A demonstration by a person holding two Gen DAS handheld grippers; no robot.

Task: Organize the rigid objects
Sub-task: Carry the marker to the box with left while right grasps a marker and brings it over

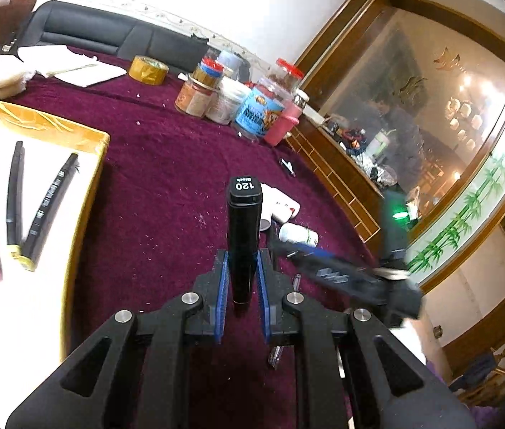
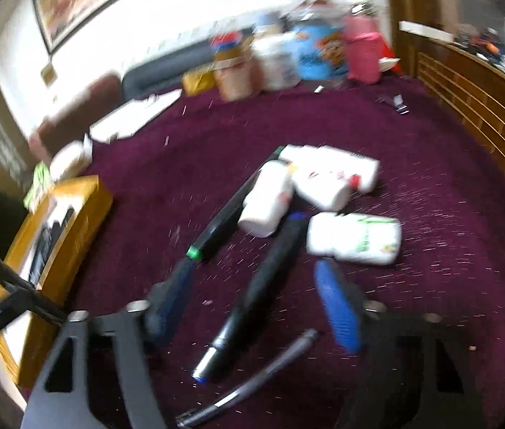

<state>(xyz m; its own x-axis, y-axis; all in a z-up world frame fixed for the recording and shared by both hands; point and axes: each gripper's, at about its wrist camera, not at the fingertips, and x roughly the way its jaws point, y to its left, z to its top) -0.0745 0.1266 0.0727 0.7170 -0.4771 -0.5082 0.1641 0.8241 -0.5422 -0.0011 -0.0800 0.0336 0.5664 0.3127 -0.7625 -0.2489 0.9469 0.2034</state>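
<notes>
Left gripper [image 1: 241, 286] fingers clamped on black marker [image 1: 244, 236], cap pointing forward past fingertips; right gripper [image 2: 256, 300] fingers wide apart, empty, straddling blue-tipped marker [image 2: 252, 296] on the counter [image 2: 431, 250].

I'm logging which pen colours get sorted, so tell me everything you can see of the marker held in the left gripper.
The marker is a black, squarish-barrelled pen that looks like plastic. Its flat end cap faces the camera and reads "120 Black" in white. It stands along the left gripper, clamped between the blue-padded fingers, which press its lower barrel from both sides. It is held above the maroon tablecloth, touching nothing else visible. Its lower end is a dark tip just below the pads.
</notes>
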